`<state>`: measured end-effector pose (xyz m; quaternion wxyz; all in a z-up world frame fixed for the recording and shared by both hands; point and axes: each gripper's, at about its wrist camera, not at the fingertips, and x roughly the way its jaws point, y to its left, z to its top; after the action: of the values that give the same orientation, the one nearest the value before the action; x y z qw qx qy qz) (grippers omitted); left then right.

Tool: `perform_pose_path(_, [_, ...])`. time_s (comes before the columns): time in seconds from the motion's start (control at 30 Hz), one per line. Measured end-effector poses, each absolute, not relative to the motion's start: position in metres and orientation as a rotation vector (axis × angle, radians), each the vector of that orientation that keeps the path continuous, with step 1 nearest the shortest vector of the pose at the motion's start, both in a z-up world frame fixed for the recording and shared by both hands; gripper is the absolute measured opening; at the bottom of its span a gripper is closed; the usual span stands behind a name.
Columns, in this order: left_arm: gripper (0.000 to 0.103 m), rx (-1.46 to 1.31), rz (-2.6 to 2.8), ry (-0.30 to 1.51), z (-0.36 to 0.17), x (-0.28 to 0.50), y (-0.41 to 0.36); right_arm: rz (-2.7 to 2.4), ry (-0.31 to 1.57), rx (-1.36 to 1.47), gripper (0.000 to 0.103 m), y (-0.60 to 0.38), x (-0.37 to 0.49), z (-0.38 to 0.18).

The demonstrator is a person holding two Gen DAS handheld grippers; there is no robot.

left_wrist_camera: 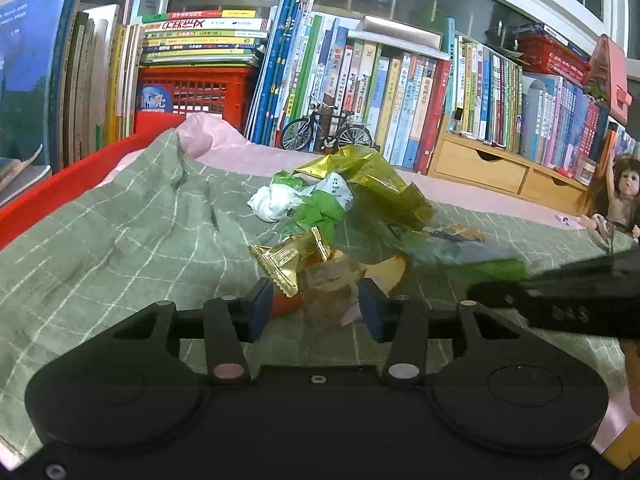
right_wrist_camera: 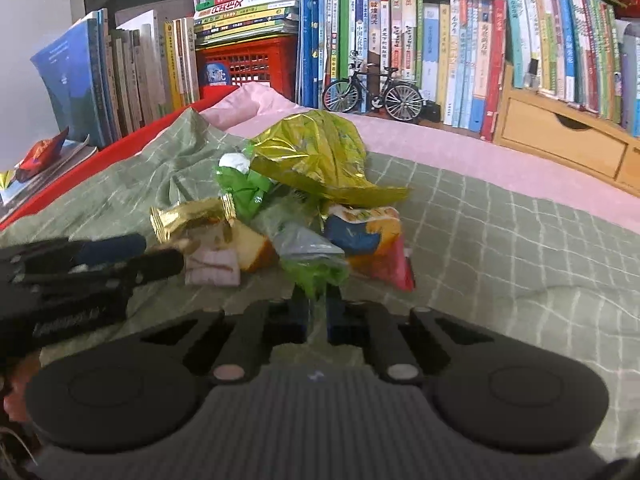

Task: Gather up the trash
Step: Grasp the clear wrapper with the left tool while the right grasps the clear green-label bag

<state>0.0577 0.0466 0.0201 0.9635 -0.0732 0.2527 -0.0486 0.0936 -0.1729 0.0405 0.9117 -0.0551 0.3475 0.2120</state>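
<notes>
Trash lies heaped on the green checked cloth (right_wrist_camera: pixel 500 240), and both grippers are at its near edge; the right gripper (right_wrist_camera: pixel 317 312) has its jaws pressed together on the tail of a green plastic wrapper (right_wrist_camera: pixel 316 268), which runs from the pads up into the pile. The left gripper (left_wrist_camera: pixel 316 304) stands with its jaws apart; between its blue pads (left_wrist_camera: pixel 262 304) sits a clear, brownish wrapper (left_wrist_camera: pixel 328 284) with a gold foil wrapper (left_wrist_camera: pixel 288 260) just beside it — whether the pads actually press on either one I cannot tell, though a gap shows on both sides. Behind these, the heap carries on: a pale cake-like wedge (right_wrist_camera: pixel 254 250), a blue-and-orange snack bag (right_wrist_camera: pixel 366 236), crumpled green wrappers (left_wrist_camera: pixel 320 208), a white paper wad (left_wrist_camera: pixel 274 202) and, at the back, a large yellow-green foil bag (right_wrist_camera: pixel 316 152). Further off, the cloth gives way to a pink sheet (right_wrist_camera: pixel 480 152), a red bin rim (left_wrist_camera: pixel 60 188) at the left, a model bicycle (right_wrist_camera: pixel 374 90) and rows of books (right_wrist_camera: pixel 440 40).

Judging by the pile, the collecting is at an early stage — one wrapper is gripped, nothing can be seen in the bin, and nearly every piece is left to pick up.
</notes>
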Motion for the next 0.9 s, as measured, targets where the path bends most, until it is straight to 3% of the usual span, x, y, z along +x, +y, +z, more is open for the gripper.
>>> perform_pose_path(0.17, [0.043,-0.166,-0.114,0.536,0.017,0.068,0.042,0.417,0.723,-0.107,0.012,-0.185,0.083,0.041])
perform_pose_path(0.23, [0.027,-0.158,-0.116,0.550,0.016,0.068,0.039,0.412,0.737,-0.099,0.012,-0.191,0.079,0.041])
perform_pose_path(0.3, [0.026,-0.148,-0.120,0.551,0.018,0.065,0.037,0.405,0.754,-0.106,0.013,-0.197,0.072,0.040])
perform_pose_path(0.33, [0.026,-0.137,-0.118,0.543,0.019,0.061,0.035,0.405,0.763,-0.115,0.023,-0.200,0.068,0.039])
perform_pose_path(0.47, [0.026,-0.079,-0.122,0.496,0.027,0.045,0.027,0.395,0.748,-0.153,0.047,-0.209,0.053,0.040])
perform_pose_path(0.6, [0.026,-0.076,-0.131,0.465,0.037,0.029,0.025,0.433,0.709,-0.158,0.057,-0.214,0.046,0.047])
perform_pose_path(0.77, [0.026,-0.087,-0.146,0.468,0.042,0.020,0.026,0.486,0.648,-0.154,0.079,-0.207,0.047,0.057])
perform_pose_path(0.9, [0.026,-0.082,-0.151,0.474,0.042,0.016,0.024,0.502,0.636,-0.185,0.080,-0.186,0.062,0.055])
